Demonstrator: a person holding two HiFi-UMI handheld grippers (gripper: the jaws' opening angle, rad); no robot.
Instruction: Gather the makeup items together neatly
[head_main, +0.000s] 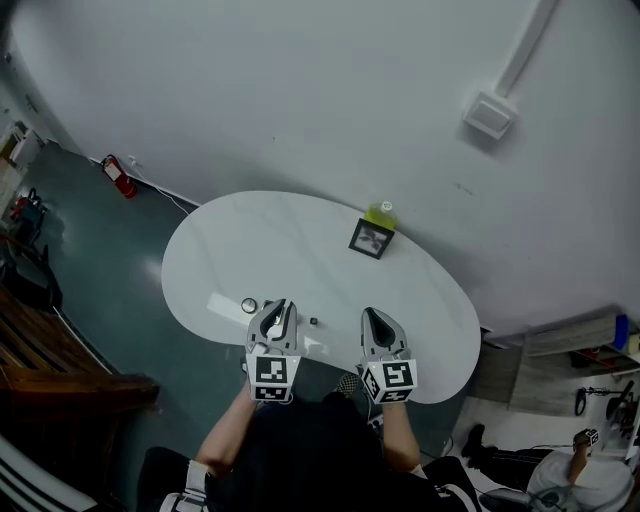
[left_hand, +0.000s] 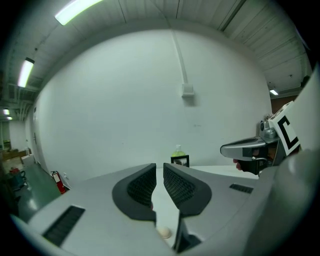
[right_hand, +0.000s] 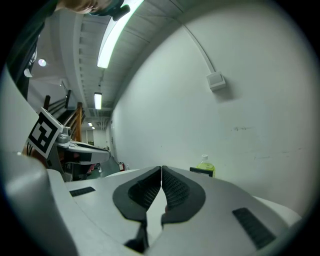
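Few items lie on the white oval table (head_main: 420, 300). A small round item (head_main: 249, 305) and a tiny dark item (head_main: 313, 321) sit near its front edge. A black-framed square (head_main: 371, 238) stands at the back, with a yellow-green bottle (head_main: 382, 213) behind it. Both grippers hang above the front edge, apart from every item. The left gripper (head_main: 279, 305) (left_hand: 159, 171) has a narrow gap between its jaws and holds nothing. Low in that gap a small pale round thing (left_hand: 164, 232) shows on the table. The right gripper (head_main: 372, 314) (right_hand: 161, 172) is shut and empty.
A flat white piece (head_main: 224, 304) lies left of the round item. A red fire extinguisher (head_main: 118, 175) stands on the floor by the wall. Dark wooden furniture (head_main: 60, 380) stands at the left. Another person (head_main: 585, 475) sits on the floor at lower right.
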